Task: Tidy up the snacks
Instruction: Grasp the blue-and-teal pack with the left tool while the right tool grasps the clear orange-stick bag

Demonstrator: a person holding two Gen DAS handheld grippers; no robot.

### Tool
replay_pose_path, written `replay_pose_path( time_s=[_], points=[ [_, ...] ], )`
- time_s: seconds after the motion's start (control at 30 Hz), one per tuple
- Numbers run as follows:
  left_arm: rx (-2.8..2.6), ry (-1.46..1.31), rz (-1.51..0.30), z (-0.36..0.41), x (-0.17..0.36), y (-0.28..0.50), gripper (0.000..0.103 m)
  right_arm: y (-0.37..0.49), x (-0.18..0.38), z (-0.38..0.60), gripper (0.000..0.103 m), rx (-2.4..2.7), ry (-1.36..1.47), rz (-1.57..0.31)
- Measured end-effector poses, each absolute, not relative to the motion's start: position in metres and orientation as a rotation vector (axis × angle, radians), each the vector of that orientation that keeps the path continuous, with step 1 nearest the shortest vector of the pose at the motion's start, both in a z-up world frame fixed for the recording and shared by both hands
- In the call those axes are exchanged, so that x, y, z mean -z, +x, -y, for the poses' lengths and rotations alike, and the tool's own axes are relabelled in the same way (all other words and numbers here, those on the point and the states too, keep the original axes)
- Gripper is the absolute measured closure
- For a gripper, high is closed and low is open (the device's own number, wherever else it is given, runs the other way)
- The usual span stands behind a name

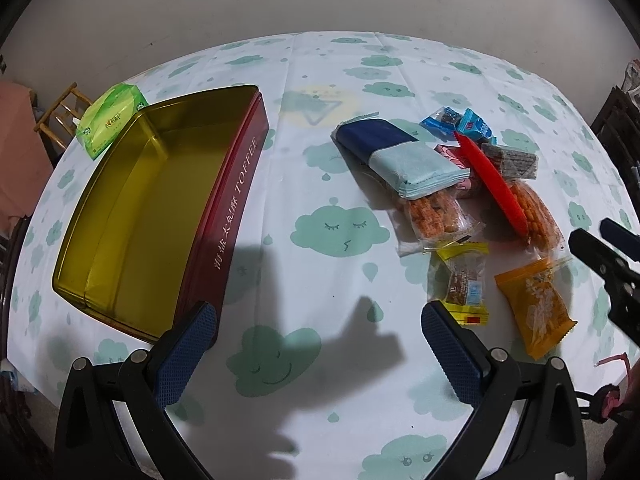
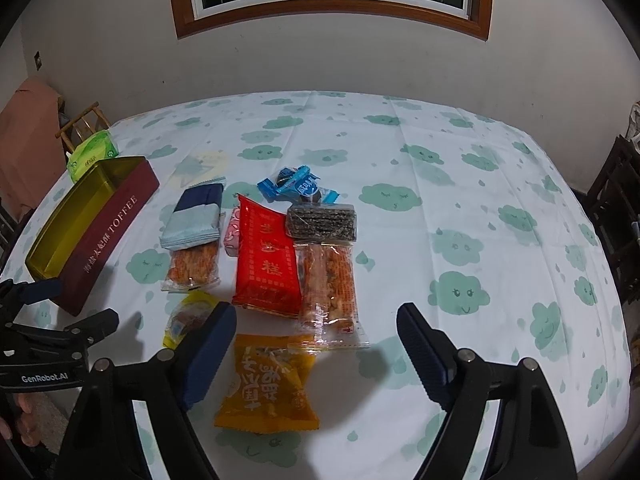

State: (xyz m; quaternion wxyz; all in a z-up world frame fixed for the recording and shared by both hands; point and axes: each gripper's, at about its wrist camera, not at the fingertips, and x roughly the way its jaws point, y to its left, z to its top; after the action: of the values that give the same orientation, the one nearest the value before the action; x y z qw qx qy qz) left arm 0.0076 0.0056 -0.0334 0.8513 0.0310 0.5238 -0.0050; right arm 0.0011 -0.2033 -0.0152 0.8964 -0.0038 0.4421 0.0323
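An open red toffee tin (image 1: 224, 216) with an empty gold inside lies at the left, also in the right wrist view (image 2: 108, 236). Several snack packets lie in a pile to its right: a blue and pale blue pack (image 1: 396, 156) (image 2: 196, 216), a red pack (image 2: 266, 258) (image 1: 494, 182), clear packs of orange bars (image 2: 330, 280), a dark seaweed bar (image 2: 322, 222), blue candies (image 2: 298, 186), a yellow candy (image 1: 462, 282) and an orange pack (image 2: 268, 384) (image 1: 536, 304). My left gripper (image 1: 318, 344) is open above bare cloth. My right gripper (image 2: 316, 344) is open above the orange pack.
A green tissue pack (image 1: 110, 120) lies behind the tin near the table's left edge. The table wears a cloud-print cloth (image 2: 460, 200). A wooden chair (image 2: 82, 124) stands at the far left, dark furniture (image 2: 616, 208) at the right.
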Motion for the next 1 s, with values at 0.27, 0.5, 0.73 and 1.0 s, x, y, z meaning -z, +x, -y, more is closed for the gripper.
replay_pose_path(
  time_s=[0.27,0.5,0.73,1.0],
  points=[
    [0.015,0.063,-1.109,-0.006,0.035,0.014,0.004,0.020,0.033,0.212,0.048,-0.076,-0.005,-0.980],
    [0.057,0.070,-1.088,0.001,0.030,0.023,0.004,0.046,0.050,0.214,0.048,-0.089,-0.011,-1.015],
    [0.049,0.071,-1.083,0.003,0.025,0.039,0.004,0.064,0.066,0.216,0.048,-0.111,0.003,-1.049],
    [0.047,0.064,-1.078,0.009,0.014,0.061,0.004,0.065,0.070,0.220,0.065,-0.147,0.008,-1.046]
  ],
)
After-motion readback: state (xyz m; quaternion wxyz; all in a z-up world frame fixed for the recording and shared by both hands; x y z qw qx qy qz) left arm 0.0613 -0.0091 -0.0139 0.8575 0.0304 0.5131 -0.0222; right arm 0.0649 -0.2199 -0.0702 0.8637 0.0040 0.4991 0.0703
